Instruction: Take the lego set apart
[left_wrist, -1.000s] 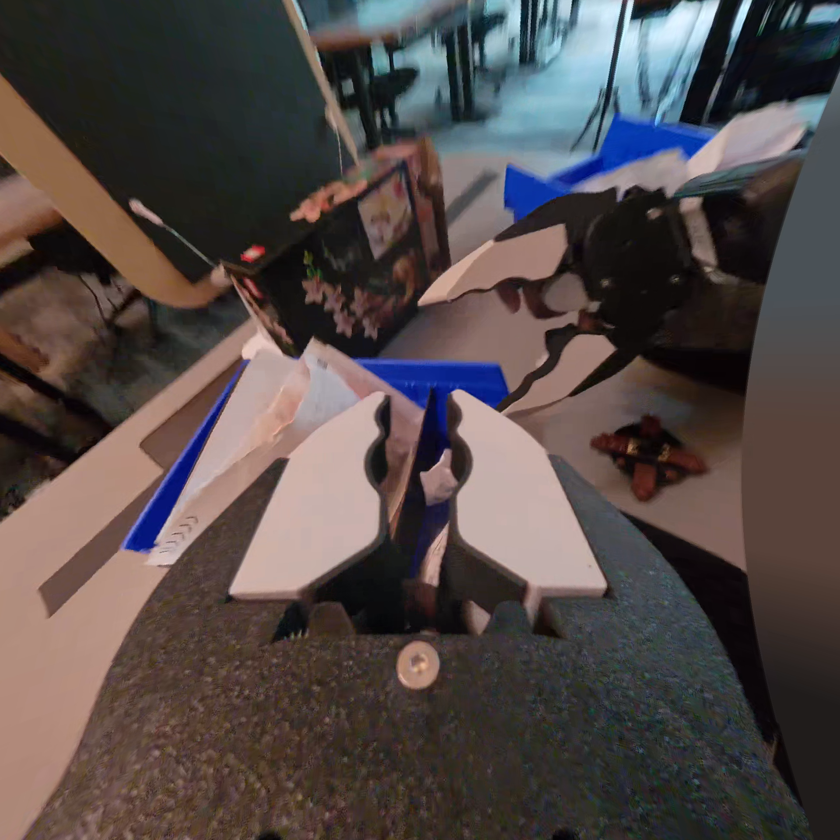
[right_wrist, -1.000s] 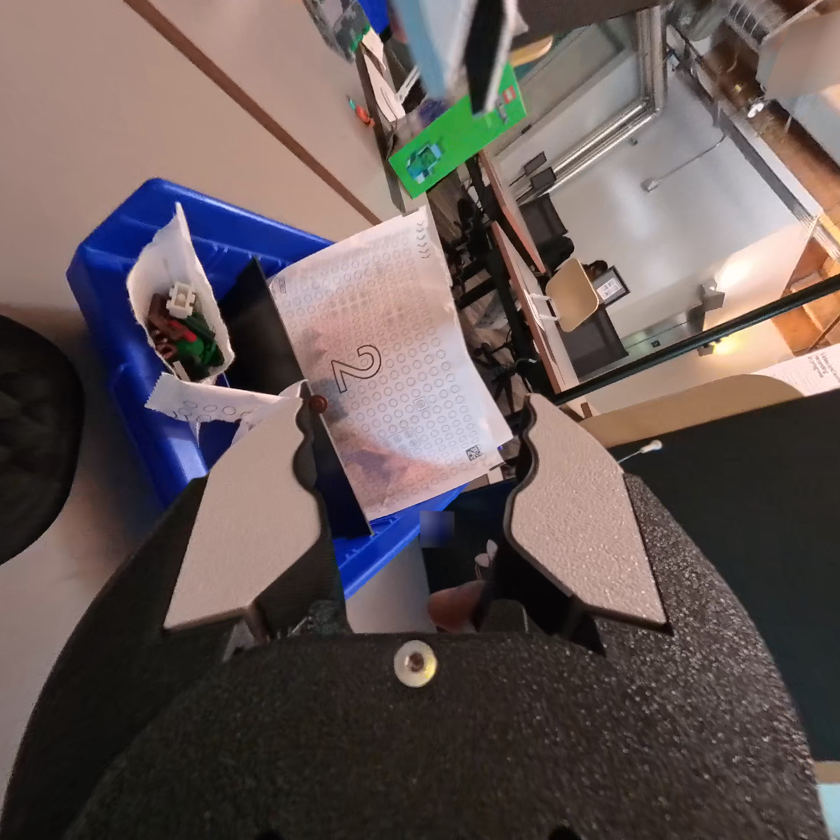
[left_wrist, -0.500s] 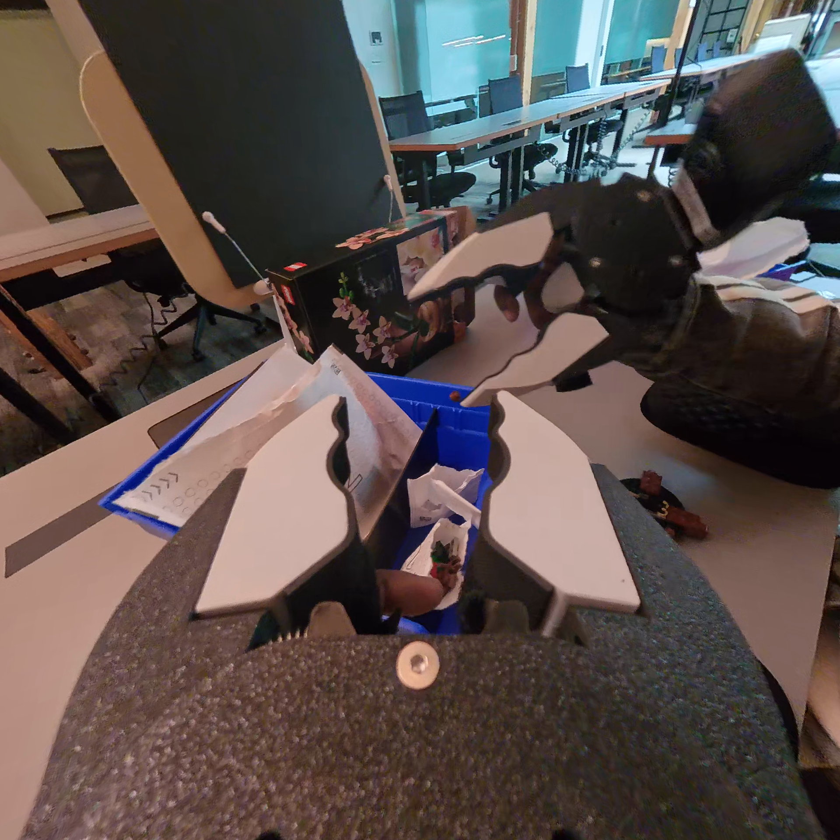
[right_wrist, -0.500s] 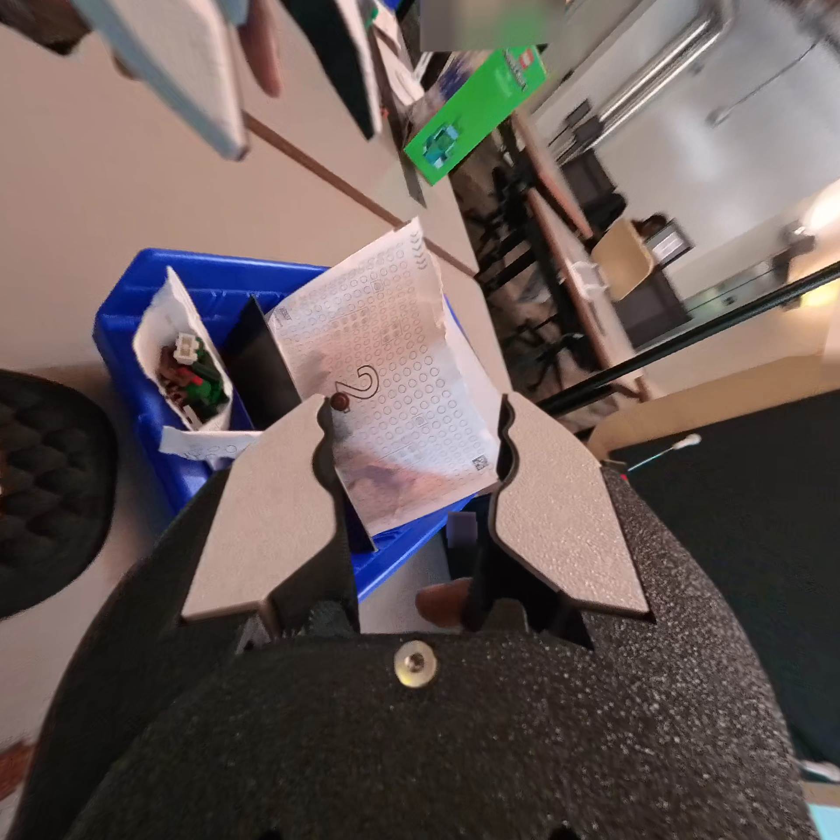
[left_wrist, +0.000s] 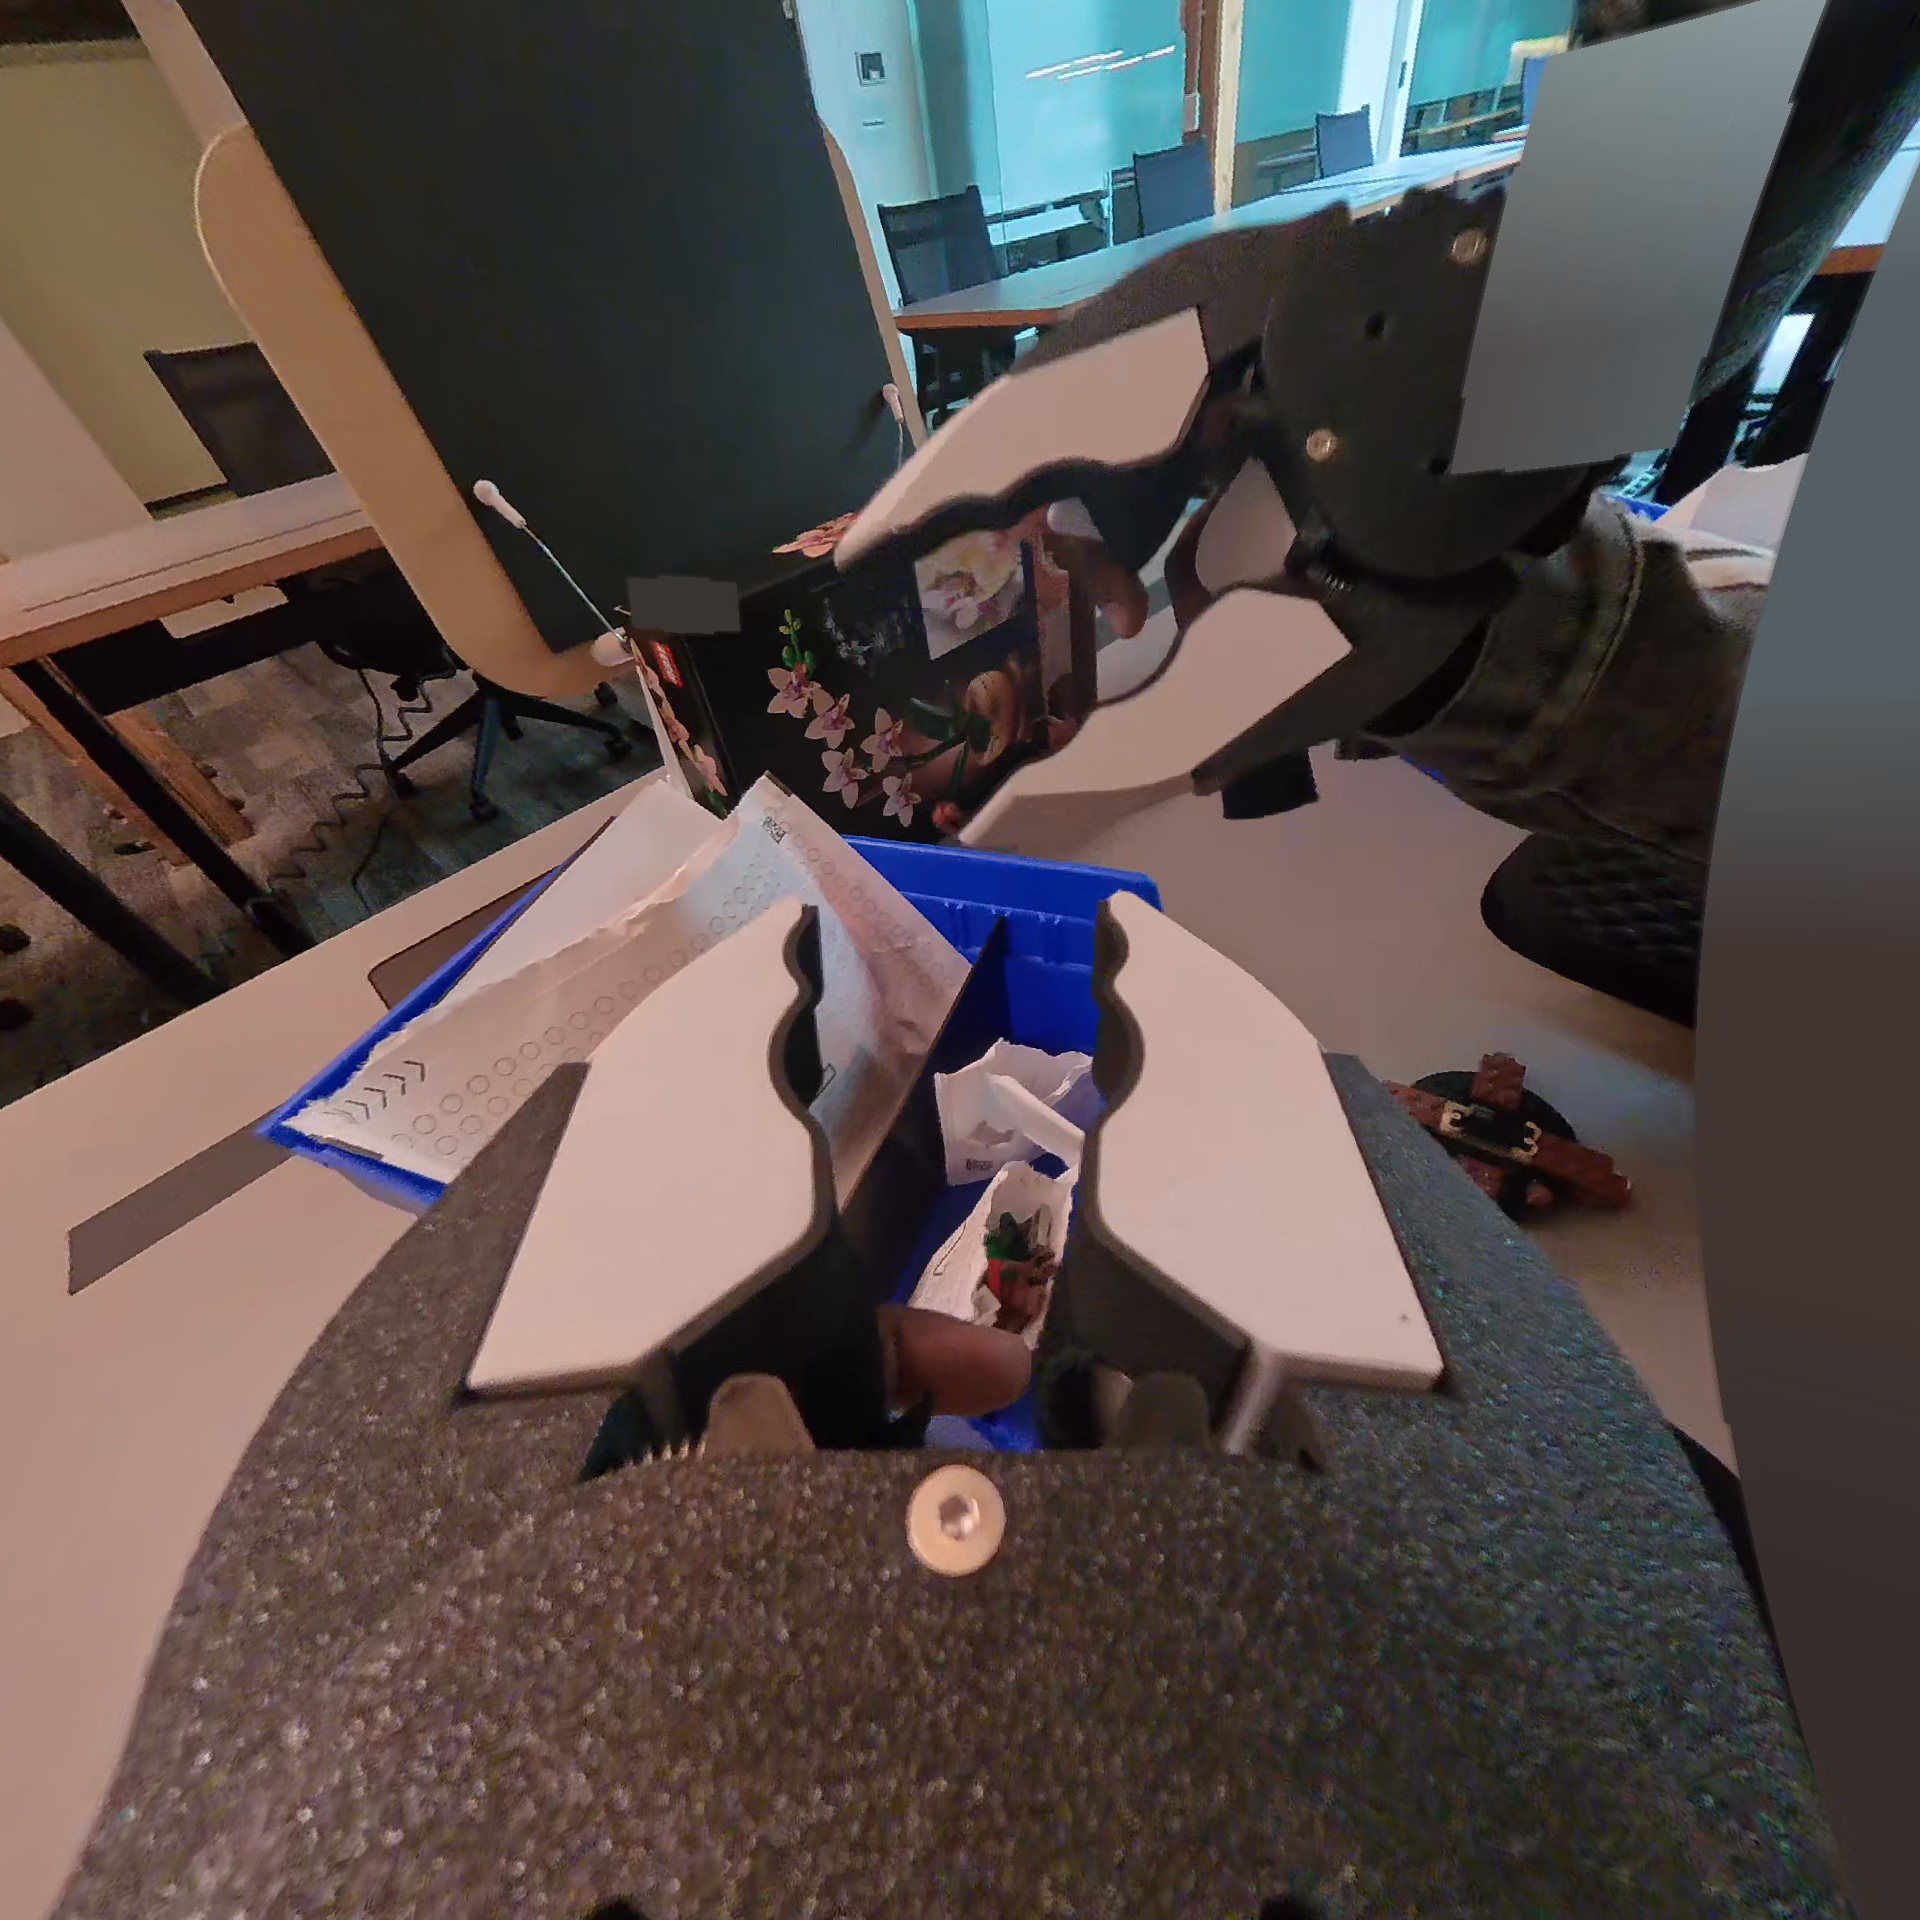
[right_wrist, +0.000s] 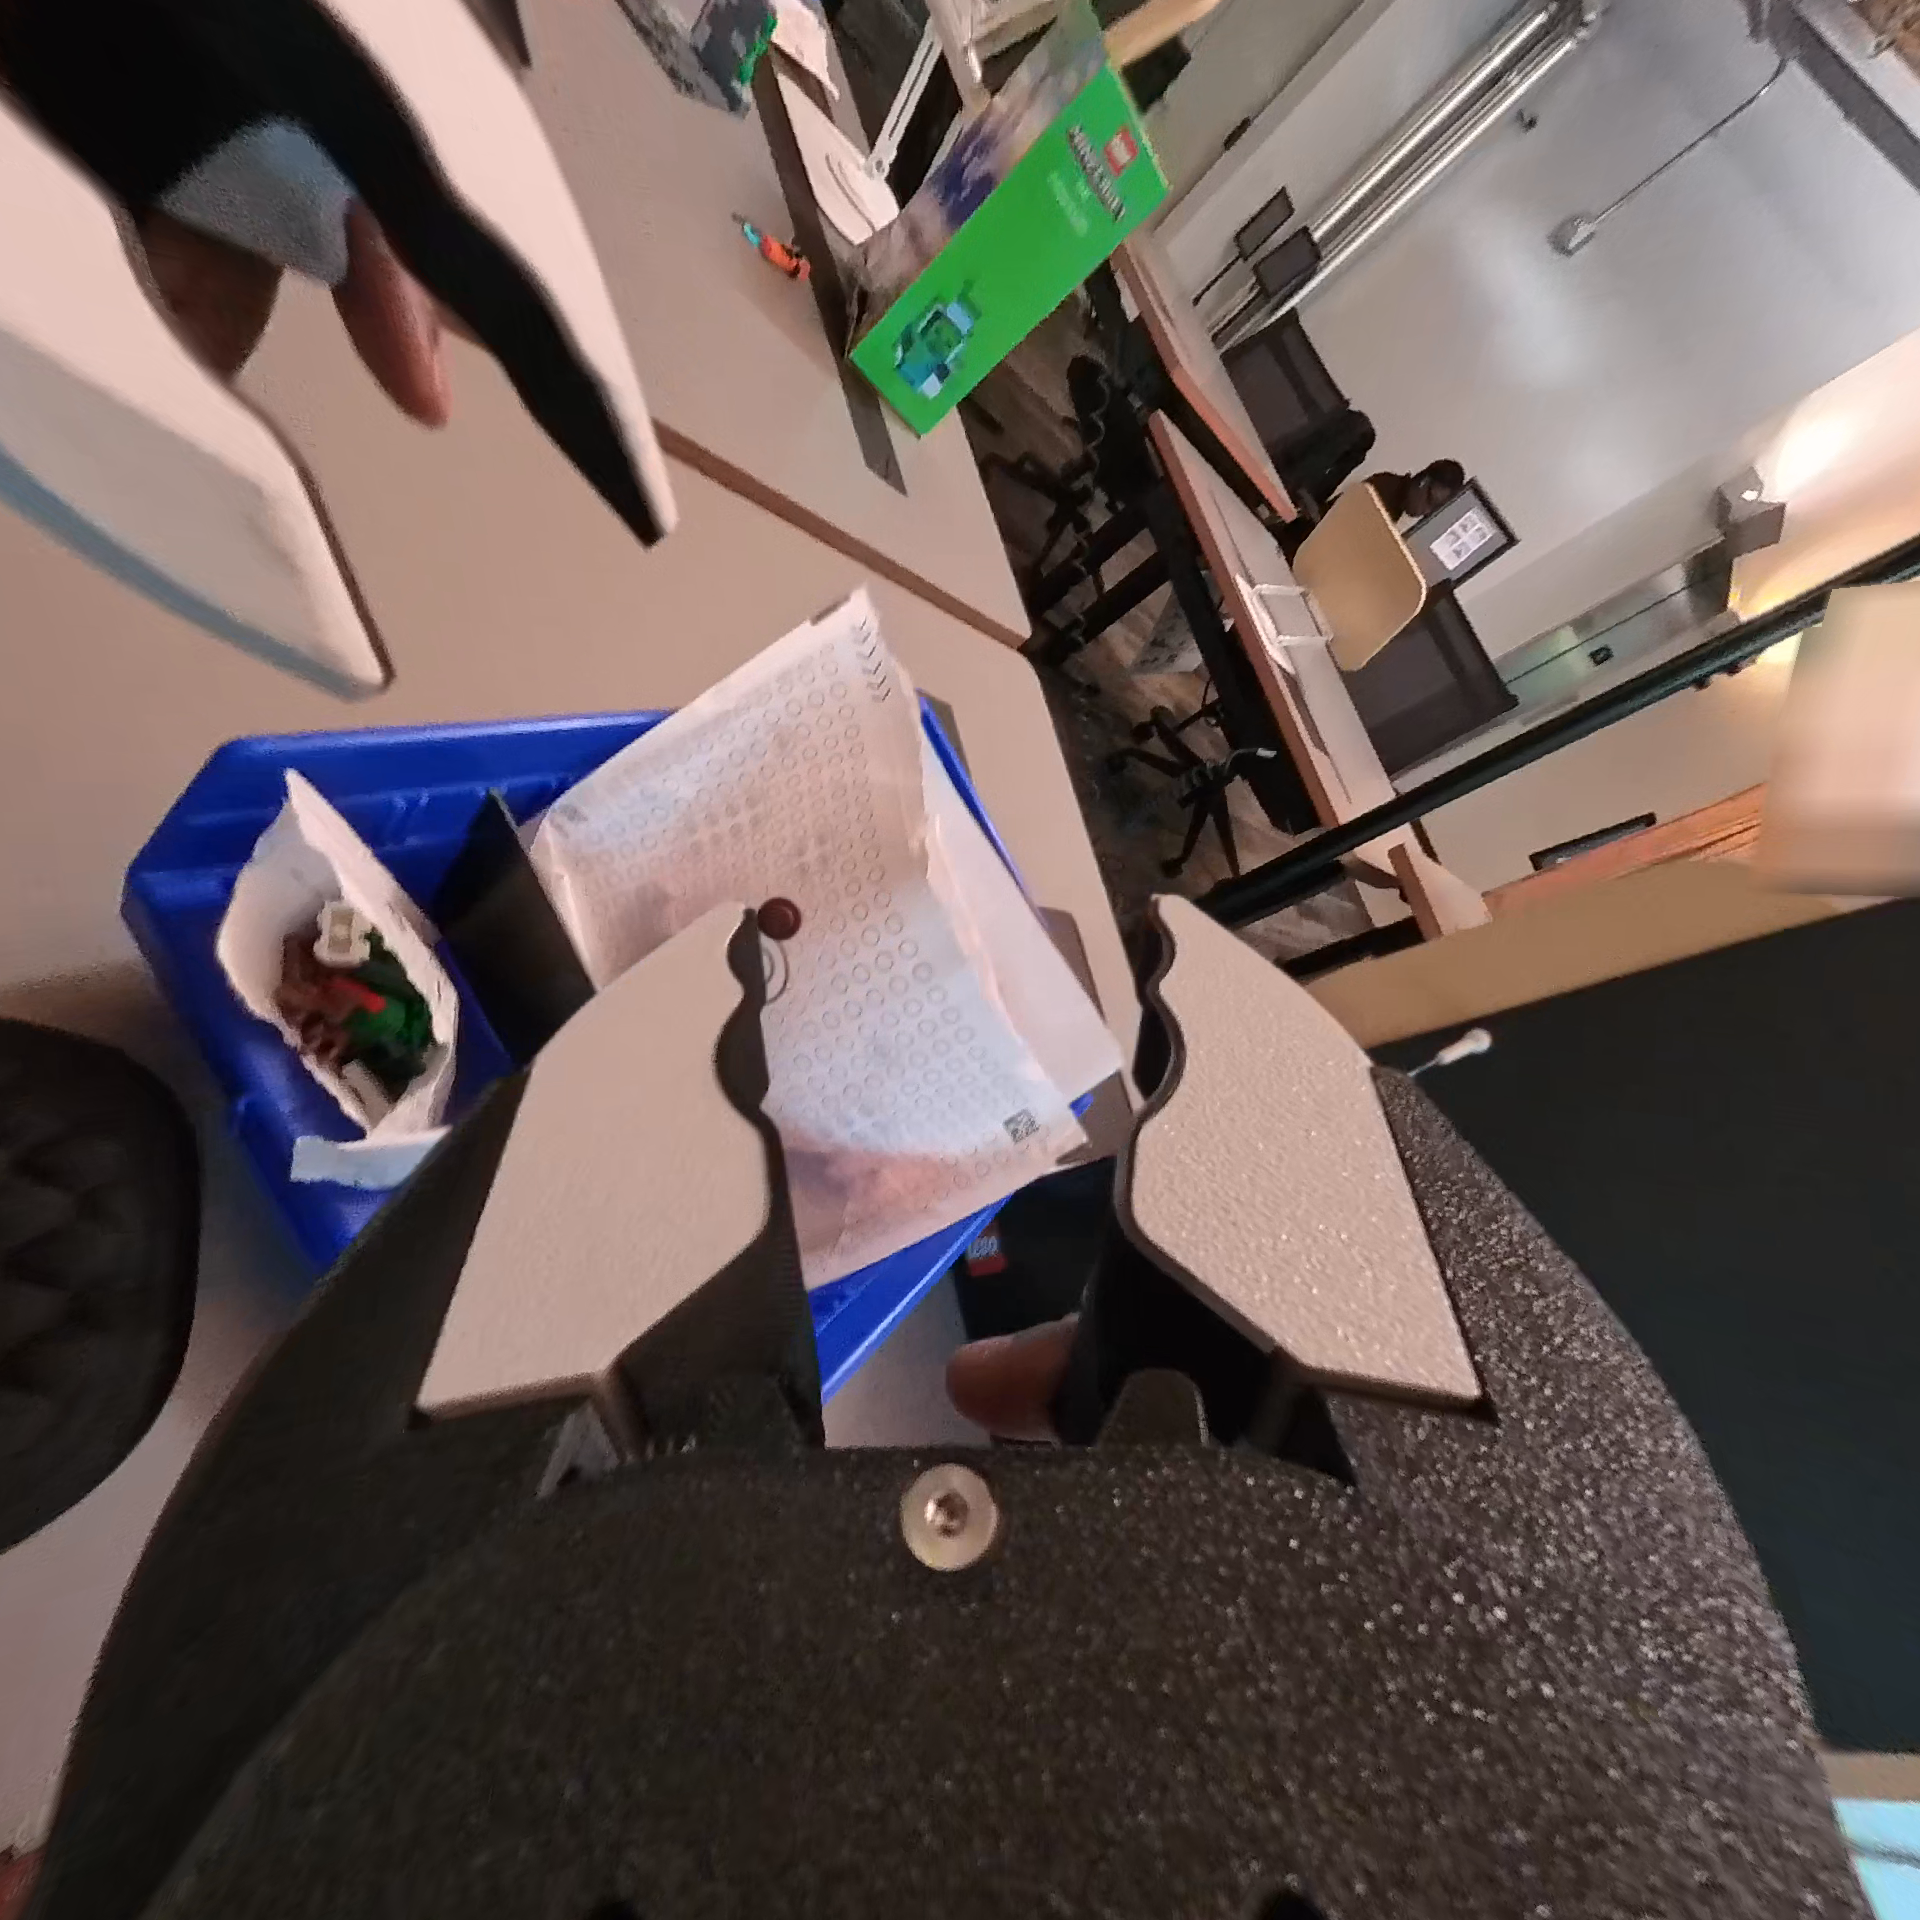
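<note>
1. While both grippers hung over the blue bin (left_wrist: 1023, 894), the left gripper (left_wrist: 956, 971) gaped wide, empty.
2. The right gripper (right_wrist: 951, 977) likewise stood wide, a small brown stud (right_wrist: 779, 916) at its fingertip.
3. The lego set (left_wrist: 1496, 1138) lay near the table's (left_wrist: 1340, 914) right edge.

On the surface (left_wrist: 187, 1278) before my left hand-held gripper (left_wrist: 956, 1039) sits the bin (left_wrist: 1039, 894), a divider (left_wrist: 935, 1060) splitting it. The big paper bag (left_wrist: 665, 977) lies in its left compartment, the torn bag of pieces (left_wrist: 1013, 1242) in the right. The flower box (left_wrist: 883, 686) stands behind; the lego build (left_wrist: 1496, 1138) lies right of the bin.
</note>
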